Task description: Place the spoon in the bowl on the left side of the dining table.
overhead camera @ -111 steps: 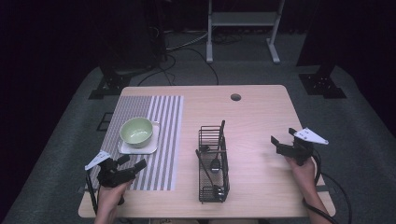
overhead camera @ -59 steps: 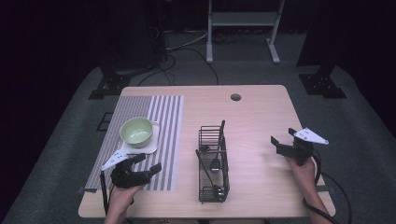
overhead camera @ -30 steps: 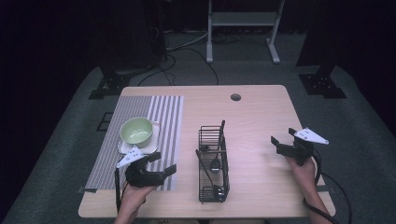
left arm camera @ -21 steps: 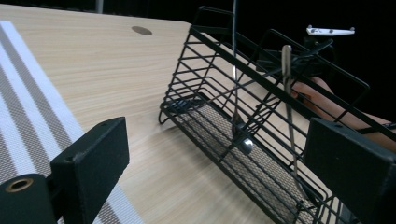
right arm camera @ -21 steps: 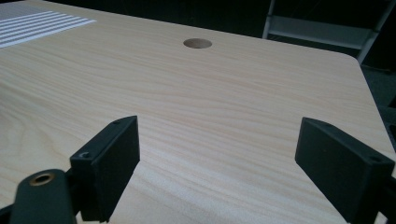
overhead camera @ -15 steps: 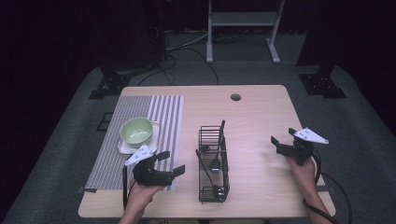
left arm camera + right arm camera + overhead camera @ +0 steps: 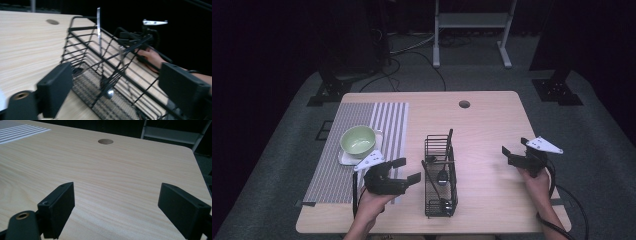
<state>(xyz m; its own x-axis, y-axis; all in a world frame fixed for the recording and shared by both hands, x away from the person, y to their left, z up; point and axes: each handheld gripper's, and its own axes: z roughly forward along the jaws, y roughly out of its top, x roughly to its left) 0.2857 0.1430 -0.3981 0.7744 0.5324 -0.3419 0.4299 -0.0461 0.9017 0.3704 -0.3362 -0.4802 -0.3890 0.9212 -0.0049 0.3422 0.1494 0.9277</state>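
Wire basket [image 7: 440, 175] stands near the table's [image 7: 492, 120] middle in the high view, utensils [image 7: 443, 176] inside; the left gripper [image 7: 406, 171] hovers just left of it, jaws wide with nothing between them, having just been closing slightly. The right gripper [image 7: 511, 156] sits well apart at the right, jaws wide.

Left gripper view: the basket [image 7: 105, 62] lies straight ahead, a metal handle [image 7: 99, 30] upright inside.

Right gripper view: wide jaws over bare table [image 7: 120, 175].

L tool [image 7: 406, 170] hovers open just beside wire rack [image 7: 440, 175]; R tool [image 7: 510, 155] open, well apart.
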